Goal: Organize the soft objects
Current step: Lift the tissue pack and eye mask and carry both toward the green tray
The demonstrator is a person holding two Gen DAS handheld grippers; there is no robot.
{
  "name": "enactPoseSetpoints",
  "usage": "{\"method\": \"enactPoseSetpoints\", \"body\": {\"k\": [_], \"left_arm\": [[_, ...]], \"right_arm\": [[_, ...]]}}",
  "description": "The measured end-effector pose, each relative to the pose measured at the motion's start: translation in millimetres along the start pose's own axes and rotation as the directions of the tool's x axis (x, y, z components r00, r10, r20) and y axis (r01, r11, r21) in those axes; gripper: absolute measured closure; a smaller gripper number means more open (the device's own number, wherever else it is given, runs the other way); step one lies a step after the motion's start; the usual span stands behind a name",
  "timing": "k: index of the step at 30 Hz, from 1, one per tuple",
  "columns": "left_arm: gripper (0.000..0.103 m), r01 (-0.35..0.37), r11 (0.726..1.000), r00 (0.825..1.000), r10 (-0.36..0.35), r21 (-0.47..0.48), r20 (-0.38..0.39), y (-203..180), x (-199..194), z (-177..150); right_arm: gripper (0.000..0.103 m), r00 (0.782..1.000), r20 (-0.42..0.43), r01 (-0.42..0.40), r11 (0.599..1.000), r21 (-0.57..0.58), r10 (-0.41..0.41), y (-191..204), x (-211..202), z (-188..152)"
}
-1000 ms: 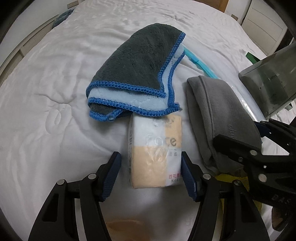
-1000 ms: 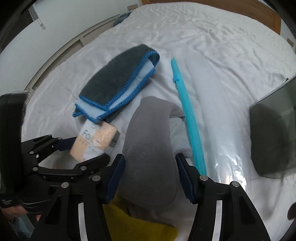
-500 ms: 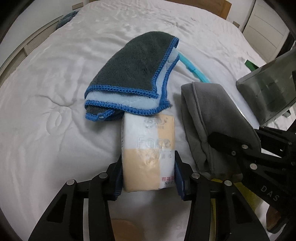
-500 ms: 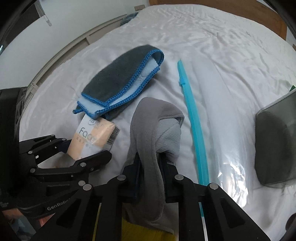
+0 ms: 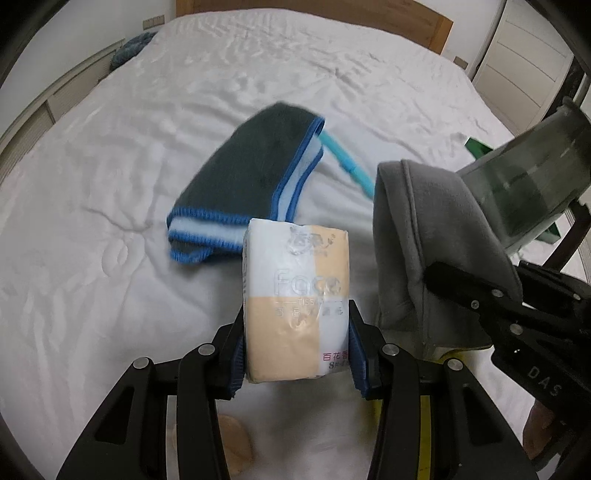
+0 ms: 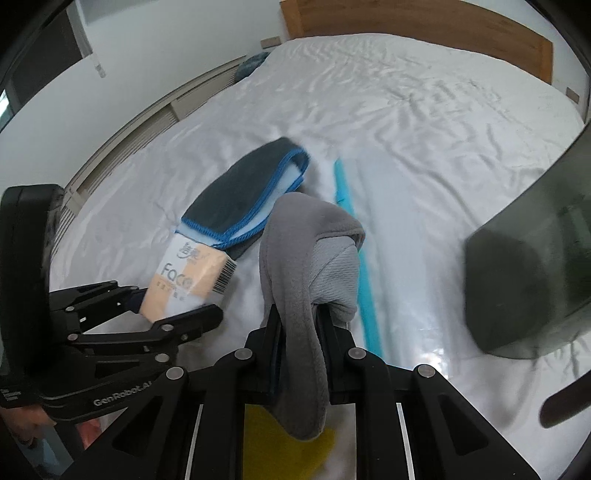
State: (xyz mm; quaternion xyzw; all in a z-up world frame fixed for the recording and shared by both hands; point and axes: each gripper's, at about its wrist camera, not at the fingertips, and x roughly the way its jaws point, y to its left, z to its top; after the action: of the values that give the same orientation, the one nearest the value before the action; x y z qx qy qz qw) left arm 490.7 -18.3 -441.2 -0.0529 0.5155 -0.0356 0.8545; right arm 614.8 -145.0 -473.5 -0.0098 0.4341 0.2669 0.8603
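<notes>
My left gripper (image 5: 295,347) is shut on an orange and white tissue pack (image 5: 295,295), lifted off the white bed (image 5: 92,221); the right wrist view shows the same tissue pack (image 6: 184,280) in that gripper. My right gripper (image 6: 299,347) is shut on a grey slipper (image 6: 303,258), pinched flat and hanging between the pads; that grey slipper (image 5: 424,240) shows at the right of the left wrist view. A folded dark grey cloth with blue edging (image 5: 251,184) lies on the bed beyond both, and appears as a dark cloth (image 6: 247,199) in the right wrist view.
A clear plastic bag with a turquoise zip strip (image 6: 365,280) lies flat to the right of the cloth. A dark translucent bin (image 6: 532,258) stands at the right. Something yellow (image 6: 280,439) lies under my right gripper. A wooden headboard (image 5: 314,11) is at the far end.
Both grippers closed, the left on the tissue pack and the right on the slipper, then rose. The pack and slipper now hang off the bed, and the cloth looks farther away.
</notes>
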Motion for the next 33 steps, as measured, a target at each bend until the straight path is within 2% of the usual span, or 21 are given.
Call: {"method": "enactPoseSetpoints", "body": {"k": [8, 16, 25, 33], "left_arm": [[0.063, -0.017, 1.0, 1.0, 0.017, 0.001, 0.022, -18, -20, 10], [0.063, -0.043, 0.999, 0.999, 0.043, 0.0, 0.003, -37, -46, 0], [0.063, -0.04, 0.999, 0.999, 0.04, 0.013, -0.019, -68, -72, -19], [0.063, -0.056, 0.998, 0.998, 0.056, 0.004, -0.025, -88, -80, -27]], "right_arm": [[0.087, 1.0, 0.003, 0.001, 1.0, -0.019, -0.001, 5, -34, -11], [0.087, 1.0, -0.022, -0.012, 1.0, 0.002, 0.012, -6, -77, -34], [0.087, 0.999, -0.036, -0.029, 0.999, 0.015, 0.029, -21, -134, -59], [0.087, 0.998, 0.035, -0.053, 0.998, 0.019, 0.052, -36, -159, -54]]}}
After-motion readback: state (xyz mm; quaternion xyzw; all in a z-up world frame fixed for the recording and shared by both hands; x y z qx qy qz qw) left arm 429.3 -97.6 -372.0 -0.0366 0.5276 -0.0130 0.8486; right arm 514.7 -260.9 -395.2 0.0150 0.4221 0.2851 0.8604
